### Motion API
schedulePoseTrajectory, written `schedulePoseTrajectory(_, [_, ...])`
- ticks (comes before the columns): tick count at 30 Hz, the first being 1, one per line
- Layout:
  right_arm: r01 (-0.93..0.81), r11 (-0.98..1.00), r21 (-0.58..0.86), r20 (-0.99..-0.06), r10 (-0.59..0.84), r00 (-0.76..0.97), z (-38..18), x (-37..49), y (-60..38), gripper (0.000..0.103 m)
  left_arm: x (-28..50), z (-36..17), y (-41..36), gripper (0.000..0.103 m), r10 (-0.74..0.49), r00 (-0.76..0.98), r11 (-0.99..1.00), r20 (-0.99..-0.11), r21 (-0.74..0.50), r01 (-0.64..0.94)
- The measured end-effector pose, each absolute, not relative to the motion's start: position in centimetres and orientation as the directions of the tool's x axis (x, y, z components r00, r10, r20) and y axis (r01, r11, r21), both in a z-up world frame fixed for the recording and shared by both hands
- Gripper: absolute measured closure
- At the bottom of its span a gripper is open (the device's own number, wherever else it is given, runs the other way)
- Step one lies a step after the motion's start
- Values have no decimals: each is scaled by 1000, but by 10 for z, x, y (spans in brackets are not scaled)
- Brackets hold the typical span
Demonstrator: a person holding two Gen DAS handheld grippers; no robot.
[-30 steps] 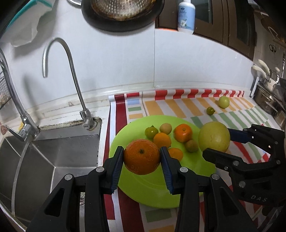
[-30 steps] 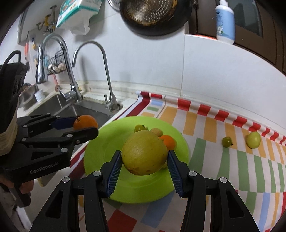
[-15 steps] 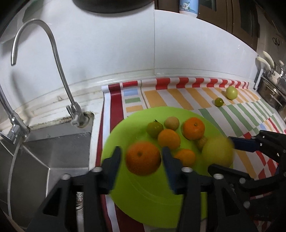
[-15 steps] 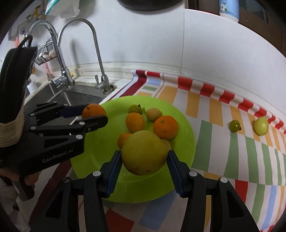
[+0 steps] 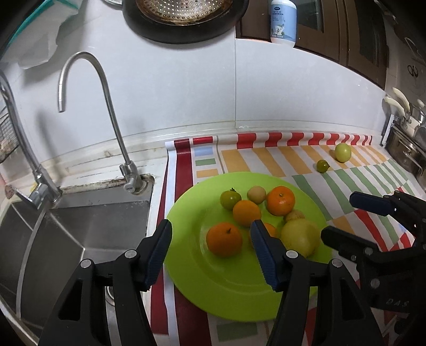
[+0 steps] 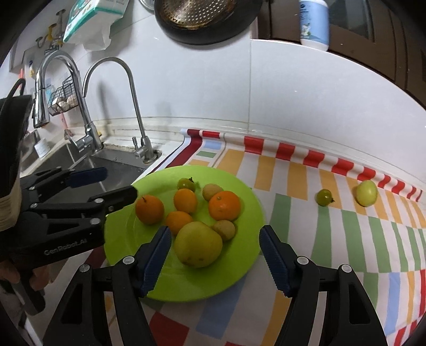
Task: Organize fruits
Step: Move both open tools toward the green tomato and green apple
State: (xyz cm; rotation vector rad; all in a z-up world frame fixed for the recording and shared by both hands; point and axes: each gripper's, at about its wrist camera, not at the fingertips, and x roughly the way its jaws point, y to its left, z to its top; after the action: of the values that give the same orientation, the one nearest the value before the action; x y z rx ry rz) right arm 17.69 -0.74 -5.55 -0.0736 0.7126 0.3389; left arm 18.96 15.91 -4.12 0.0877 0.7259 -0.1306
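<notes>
A lime-green plate (image 5: 234,282) (image 6: 247,207) lies on the striped mat and holds several fruits. An orange (image 5: 224,239) (image 6: 149,209) rests on the plate between my open left gripper's (image 5: 211,248) jaws, apart from them. A large yellow fruit (image 6: 198,244) (image 5: 300,237) rests on the plate between my open right gripper's (image 6: 215,254) jaws, apart from them. Other oranges, small tan fruits and a green tomato (image 5: 230,199) sit behind. A small green tomato (image 6: 324,197) and a yellow-green fruit (image 6: 367,192) lie on the mat at right.
A steel sink (image 5: 80,229) with two faucets (image 5: 117,133) is left of the plate. A striped mat (image 6: 332,239) covers the counter. Steel pots (image 5: 407,151) stand at far right. A pan (image 6: 207,18) and a bottle (image 6: 314,24) are up on the wall.
Both grippers opened and released their fruit onto the plate: the orange from the left, the large yellow fruit from the right. Both grippers drew back slightly.
</notes>
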Motion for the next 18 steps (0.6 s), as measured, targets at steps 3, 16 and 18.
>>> schedulePoseTrajectory(3, [-324,945,48,-639,279,717,-51,170,-13,34,179,-36,156,43,-88,744,989,-662,30,144])
schedulePoseTrajectory(16, [-287,955,67,-565,274,779,-26,140,-56,34,139,0,126,38,-81,796,992,-600,30,124])
schedulePoseTrajectory(18, [-281,958,64,-560,268,784,-23,137,-63,34,136,3,119,37,-79,799,993,-596,24,116])
